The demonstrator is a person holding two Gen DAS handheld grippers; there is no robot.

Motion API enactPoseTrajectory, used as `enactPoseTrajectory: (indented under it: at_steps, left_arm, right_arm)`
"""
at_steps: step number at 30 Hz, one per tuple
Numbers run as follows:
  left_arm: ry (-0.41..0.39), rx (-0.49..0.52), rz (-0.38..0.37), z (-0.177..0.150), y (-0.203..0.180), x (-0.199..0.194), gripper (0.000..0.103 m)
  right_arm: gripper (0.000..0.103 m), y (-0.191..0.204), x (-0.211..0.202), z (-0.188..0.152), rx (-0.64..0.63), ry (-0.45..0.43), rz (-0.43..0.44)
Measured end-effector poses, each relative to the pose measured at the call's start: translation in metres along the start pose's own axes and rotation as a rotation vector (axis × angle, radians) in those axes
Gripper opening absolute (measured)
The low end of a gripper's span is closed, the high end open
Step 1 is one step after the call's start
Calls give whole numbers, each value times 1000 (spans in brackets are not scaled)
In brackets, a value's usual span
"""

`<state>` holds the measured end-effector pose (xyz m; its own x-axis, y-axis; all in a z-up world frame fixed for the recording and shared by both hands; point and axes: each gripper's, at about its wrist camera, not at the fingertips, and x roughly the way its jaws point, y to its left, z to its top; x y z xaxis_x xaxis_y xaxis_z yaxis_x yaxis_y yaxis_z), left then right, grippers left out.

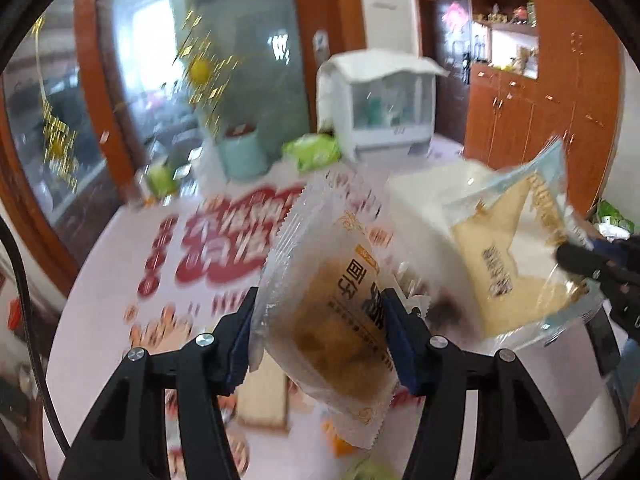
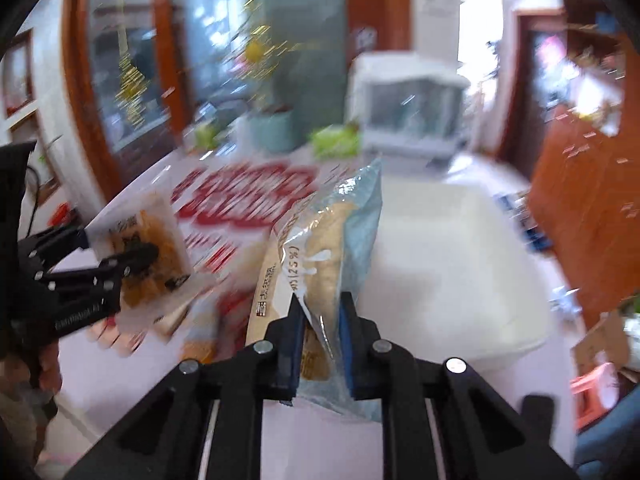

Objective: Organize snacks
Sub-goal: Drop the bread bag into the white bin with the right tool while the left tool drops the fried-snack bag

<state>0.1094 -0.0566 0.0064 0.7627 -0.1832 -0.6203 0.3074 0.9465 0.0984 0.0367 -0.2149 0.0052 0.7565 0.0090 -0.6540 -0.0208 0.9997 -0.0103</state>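
My left gripper (image 1: 320, 300) is shut on a clear packet with a brown pastry (image 1: 332, 304) and holds it above the table. It also shows at the left of the right wrist view (image 2: 144, 248), held by the left gripper (image 2: 116, 252). My right gripper (image 2: 320, 300) is shut on a light-blue packet with a pale sandwich bread (image 2: 320, 248), held edge-on above the table. In the left wrist view that packet (image 1: 516, 252) hangs at the right, gripped by the right gripper (image 1: 576, 260). A white box (image 2: 440, 264) lies below it.
The table has a white cloth with red lettering (image 1: 224, 240). At its far side stand a white lidded container (image 1: 384, 104), a green packet (image 1: 312, 152) and a pale green pot (image 1: 240, 152). More snack packets lie under my left gripper (image 1: 264, 396). Wooden cabinets (image 1: 540, 120) stand at the right.
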Motion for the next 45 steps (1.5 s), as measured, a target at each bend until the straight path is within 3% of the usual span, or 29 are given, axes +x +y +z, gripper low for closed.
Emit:
enactPoseTrajectory:
  at_steps: [7,13,23,25,26,28,30,33,45]
  left_arm:
    - [-114,28,-18,63,-58,32,57]
    - [-108,34,-56,93,-105,77,57]
    - [-25,58,-117,80,-162,132,58]
    - [-16,61,-128,74,-162,133,64]
    - [-19,54,-124,72,-161,135,66]
    - [-31,40,-119,71,-159,132,95]
    - [-60,18,-115,70,-152,128,103]
    - [-74,22,-118,70,-147,122,103]
    - [-114,-9,-100,67,-128,97,103]
  right_arm:
    - [16,-65,-9,32,120,-106,-240]
    - [17,-108,2,41,184,-105,-338]
    - [18,-136,43,29,220,16,-355]
    - [20,-139,53,24,229,52,-339]
    - [26,-139,56,23,230,62,-336]
    - [33,-139,60,20,224,70,-338]
    - [52,-136,58,18,210,60,-356]
    - [64,-132,53,20,195,31,-383]
    - [64,-112,39,23,163,15,-358]
